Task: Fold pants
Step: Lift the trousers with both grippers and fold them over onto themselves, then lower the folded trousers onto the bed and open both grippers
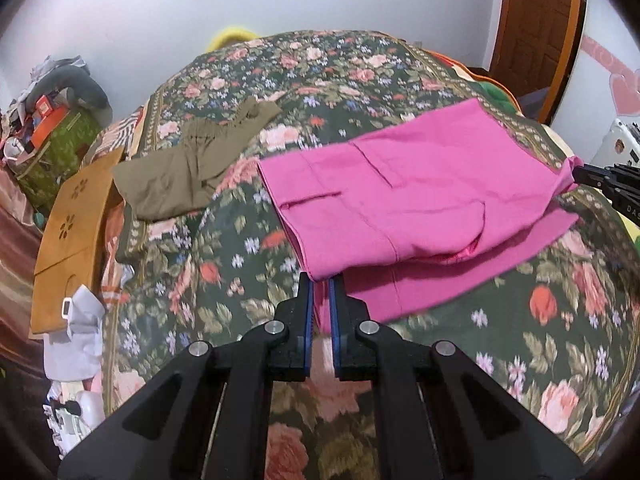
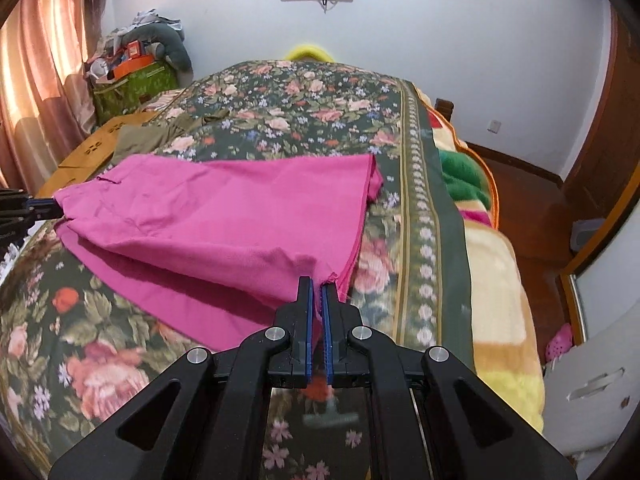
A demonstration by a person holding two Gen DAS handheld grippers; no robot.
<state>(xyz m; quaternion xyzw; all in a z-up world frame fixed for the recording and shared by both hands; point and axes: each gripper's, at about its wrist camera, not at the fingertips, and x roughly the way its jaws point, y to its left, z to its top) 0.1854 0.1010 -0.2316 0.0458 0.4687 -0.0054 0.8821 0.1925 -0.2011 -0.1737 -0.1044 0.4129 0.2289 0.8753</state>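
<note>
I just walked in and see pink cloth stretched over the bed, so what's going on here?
A person is folding pink pants on a bed covered with a floral bedspread, using two handheld grippers. The left gripper is shut on one near corner of the pants and the right gripper is shut on the other. The top layer is held slightly lifted over the layer lying on the bedspread. An olive garment lies apart, farther back on the bed.

Left wrist view sits low over the bed [image 1: 248, 240], angled down along its own fingers, close to the near-left corner of the pink pants [image 1: 400, 200]. Right wrist view does likewise at the near-right corner — both share the pants, floral bedspread and far wall [image 2: 440, 40].
</note>
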